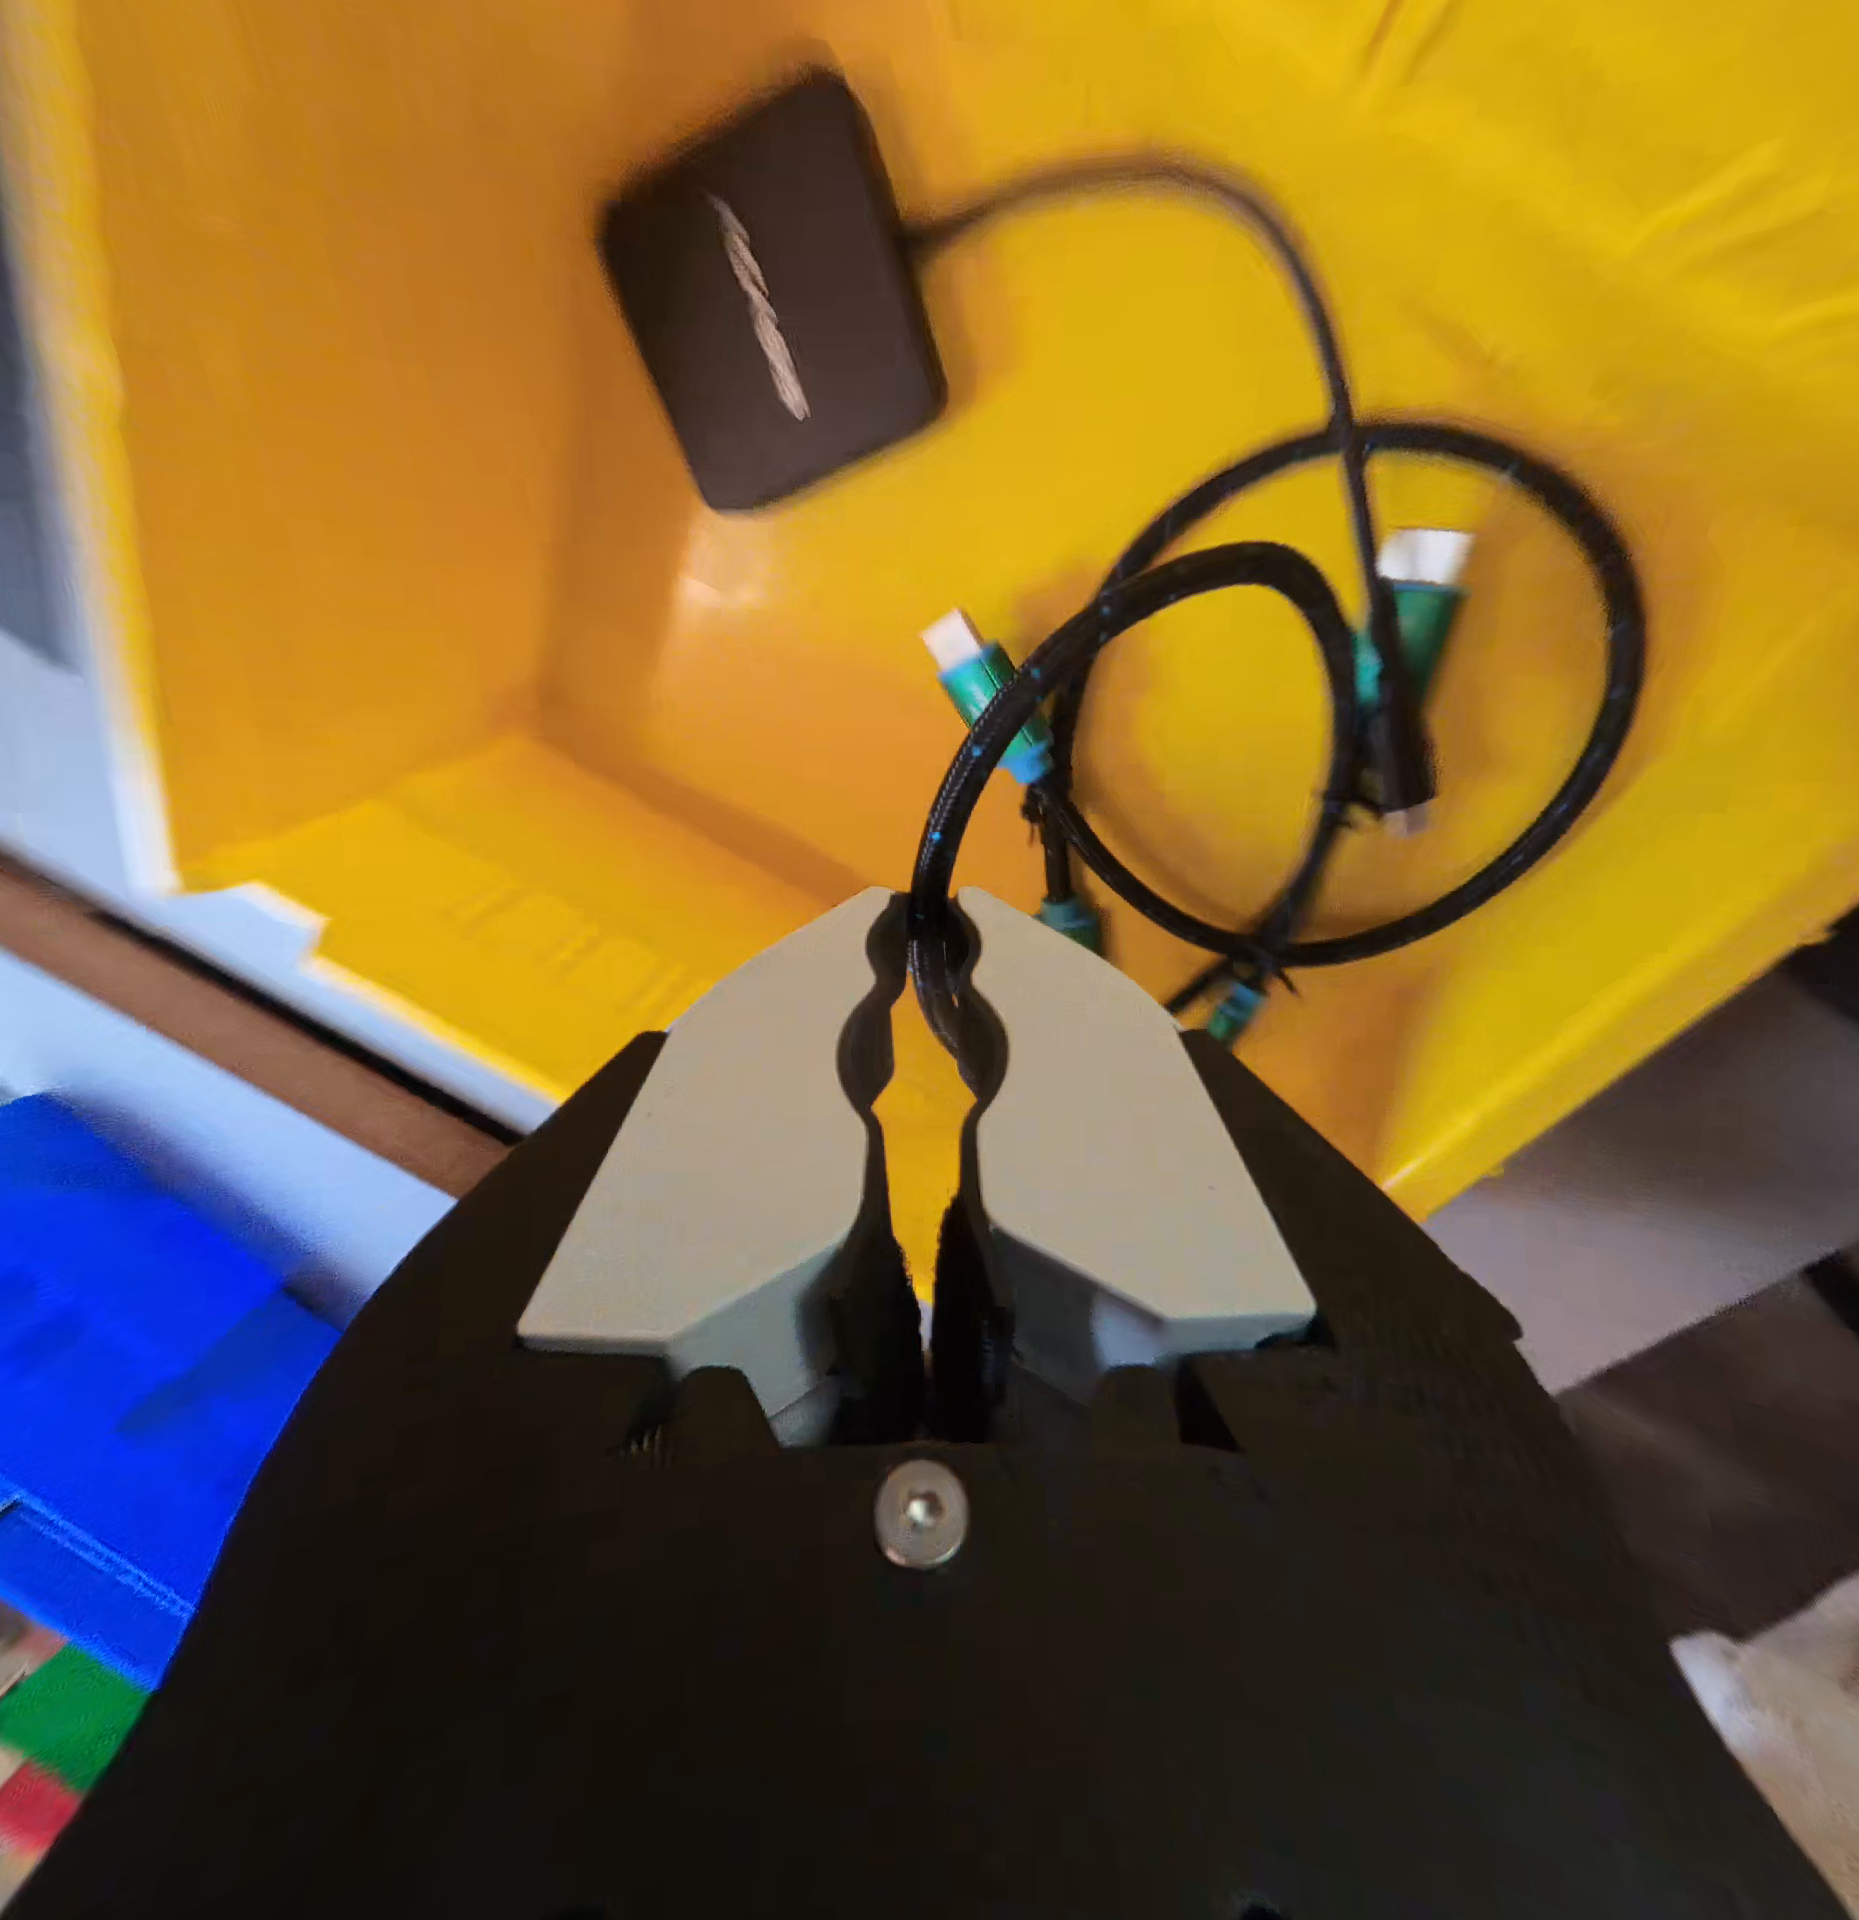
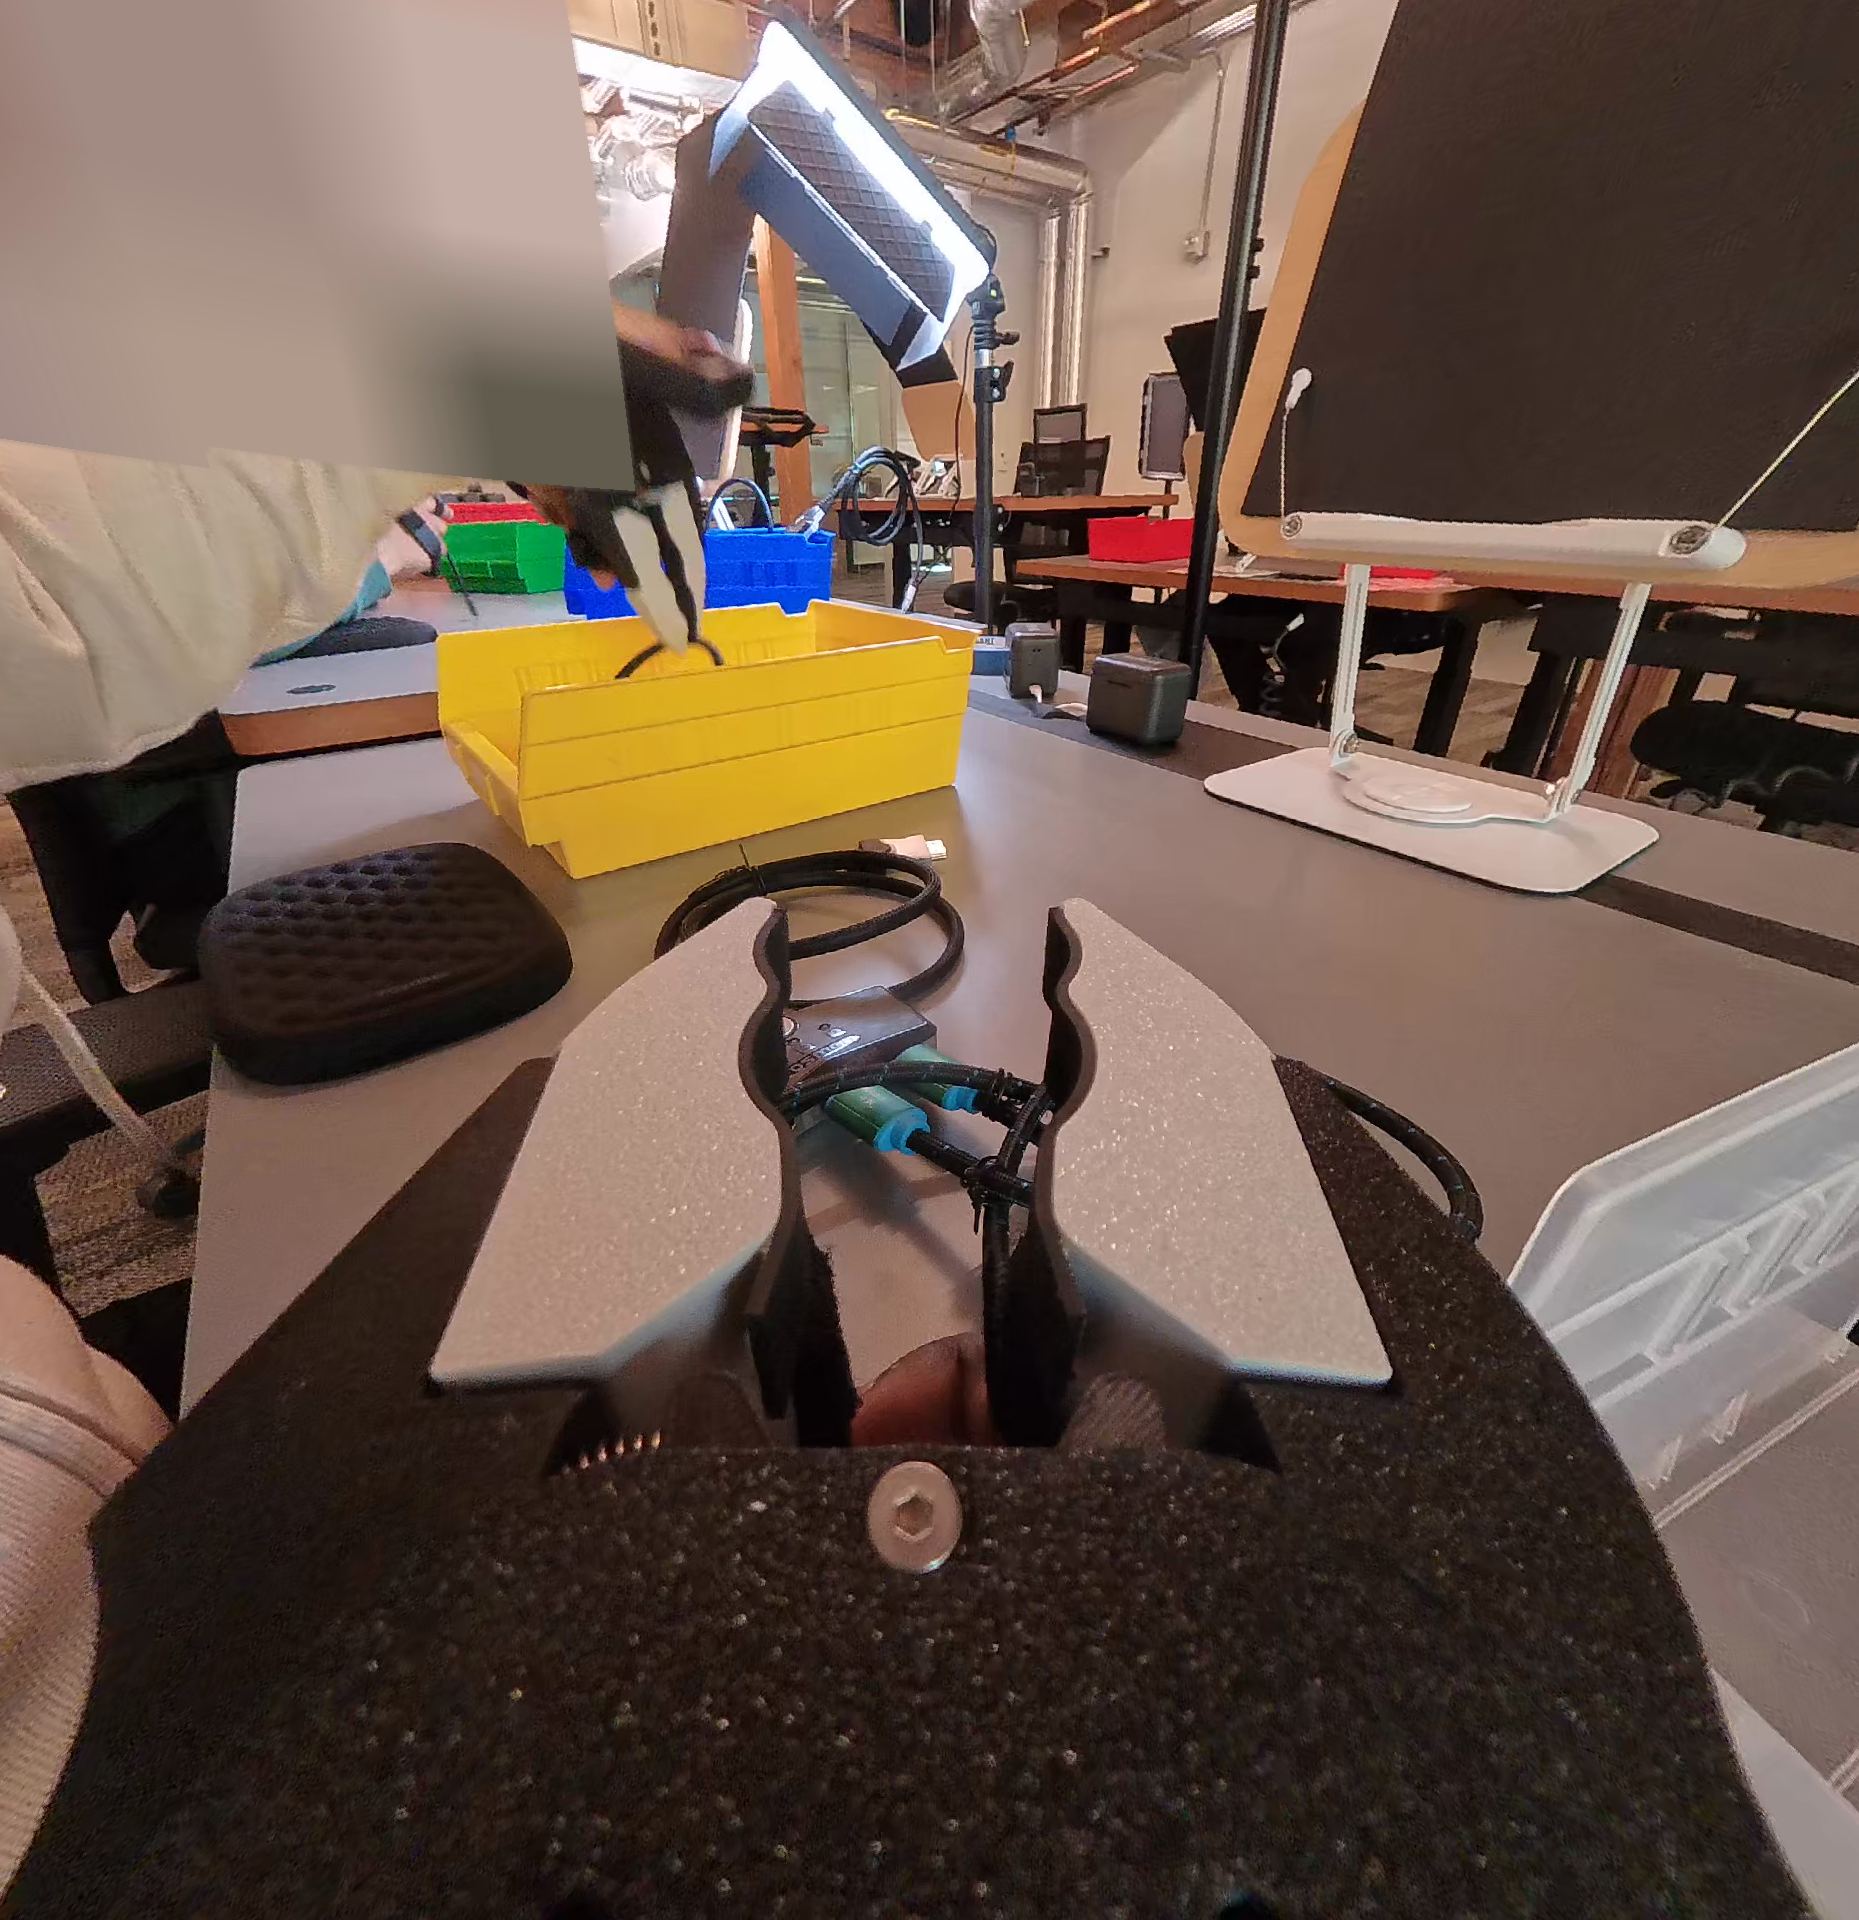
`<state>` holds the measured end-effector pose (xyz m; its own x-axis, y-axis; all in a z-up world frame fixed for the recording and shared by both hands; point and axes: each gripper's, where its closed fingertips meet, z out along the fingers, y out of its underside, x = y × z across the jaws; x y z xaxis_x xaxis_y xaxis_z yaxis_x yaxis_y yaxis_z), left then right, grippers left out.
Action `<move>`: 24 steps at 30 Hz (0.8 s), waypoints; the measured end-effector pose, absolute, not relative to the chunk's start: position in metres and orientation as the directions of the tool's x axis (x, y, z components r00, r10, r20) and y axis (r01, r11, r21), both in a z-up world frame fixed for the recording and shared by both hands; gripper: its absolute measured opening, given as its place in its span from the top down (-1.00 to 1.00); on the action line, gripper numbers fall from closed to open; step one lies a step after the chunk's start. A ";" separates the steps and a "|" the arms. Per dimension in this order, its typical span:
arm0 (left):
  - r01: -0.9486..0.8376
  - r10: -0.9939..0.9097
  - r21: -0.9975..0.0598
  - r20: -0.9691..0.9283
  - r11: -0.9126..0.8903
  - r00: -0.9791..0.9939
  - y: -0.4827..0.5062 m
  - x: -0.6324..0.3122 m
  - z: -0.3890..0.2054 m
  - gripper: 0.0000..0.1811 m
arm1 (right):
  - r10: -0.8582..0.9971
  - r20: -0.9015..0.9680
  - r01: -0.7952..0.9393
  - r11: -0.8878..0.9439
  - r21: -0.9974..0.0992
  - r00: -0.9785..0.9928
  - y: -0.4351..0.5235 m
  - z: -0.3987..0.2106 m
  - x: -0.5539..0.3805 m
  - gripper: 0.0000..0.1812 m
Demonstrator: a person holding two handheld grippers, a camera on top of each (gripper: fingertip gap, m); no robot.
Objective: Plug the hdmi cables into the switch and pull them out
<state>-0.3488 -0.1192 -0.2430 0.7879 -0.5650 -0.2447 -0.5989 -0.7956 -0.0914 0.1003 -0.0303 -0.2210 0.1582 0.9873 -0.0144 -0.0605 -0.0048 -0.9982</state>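
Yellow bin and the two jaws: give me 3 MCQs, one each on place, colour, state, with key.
1. Where does the black switch box in the left wrist view lie?
A. on the floor of the yellow bin
B. on the blue bin
C. between the right gripper's jaws

2. What colour are the cable plug housings beside the switch on the table?
A. red
B. green
C. white

3. How do the left gripper's jaws stand?
A. wide open, holding nothing
B. shut on a braided black cable
C. shut on the switch box

Key:
1 A, the box rests on the bin's yellow floor.
2 B, green housings with blue collars show between the open jaws of the right gripper.
3 B, the cable is pinched between the jaw tips.
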 end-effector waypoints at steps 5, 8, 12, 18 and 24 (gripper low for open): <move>-0.577 -0.444 -0.313 -0.403 -0.755 0.800 -0.129 -0.343 -0.172 0.93 | 0.989 -0.037 -0.037 -0.033 -0.999 0.140 -0.030 -0.224 0.098 0.48; -0.519 -0.283 -0.497 -0.475 -0.695 0.833 -0.130 -0.336 -0.128 0.93 | 0.989 -0.028 -0.025 -0.024 -0.999 0.147 -0.030 -0.225 0.097 0.49; -0.448 -0.077 -0.714 -0.488 -0.538 0.869 -0.127 -0.325 -0.090 0.93 | 0.987 0.002 -0.011 0.004 -1.000 0.158 -0.032 -0.226 0.096 0.50; -0.367 -0.003 -0.862 -0.391 -0.351 0.920 -0.140 -0.303 -0.063 0.93 | 0.984 0.064 0.034 0.059 -0.998 0.164 -0.036 -0.230 0.092 0.50; 0.000 -0.122 -0.997 -0.010 0.081 0.992 -0.151 -0.268 -0.017 0.93 | 0.983 0.094 0.092 0.080 -0.992 0.158 -0.039 -0.237 0.087 0.51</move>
<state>-0.2684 -0.1511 -0.0171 0.9924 -0.1224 -0.0097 0.0003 0.0812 -0.9967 0.0865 -0.0385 -0.2370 0.1577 0.9830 0.0942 0.0923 0.0803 -0.9925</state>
